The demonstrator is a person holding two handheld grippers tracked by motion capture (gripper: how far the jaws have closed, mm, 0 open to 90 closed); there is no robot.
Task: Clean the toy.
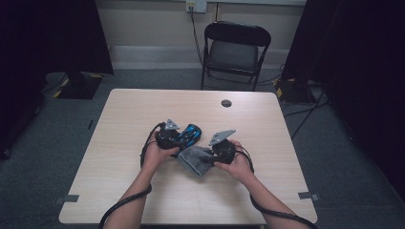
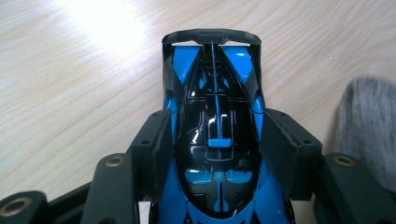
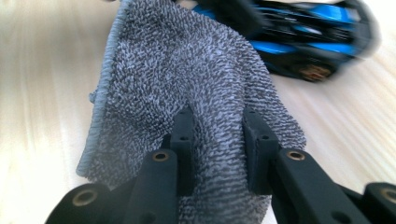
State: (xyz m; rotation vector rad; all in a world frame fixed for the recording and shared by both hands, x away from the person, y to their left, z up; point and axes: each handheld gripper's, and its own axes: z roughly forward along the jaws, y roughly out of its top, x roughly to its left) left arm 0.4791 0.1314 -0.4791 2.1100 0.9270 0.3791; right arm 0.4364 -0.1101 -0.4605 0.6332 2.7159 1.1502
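Left gripper view, toy car (image 2: 215, 135) clamped in left gripper (image 2: 215, 149), right gripper (image 3: 218, 135) pinching grey cloth (image 3: 187, 84) just beside

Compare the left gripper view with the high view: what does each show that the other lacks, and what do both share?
The left gripper view alone shows close detail: the pads pressing the toy car at its sides, its glossy black roof and rear wing.

The high view alone shows the folding chair, the wall socket, and the right gripper clamped on the cloth.

Both show the blue and black toy car, the grey cloth and the wooden table.
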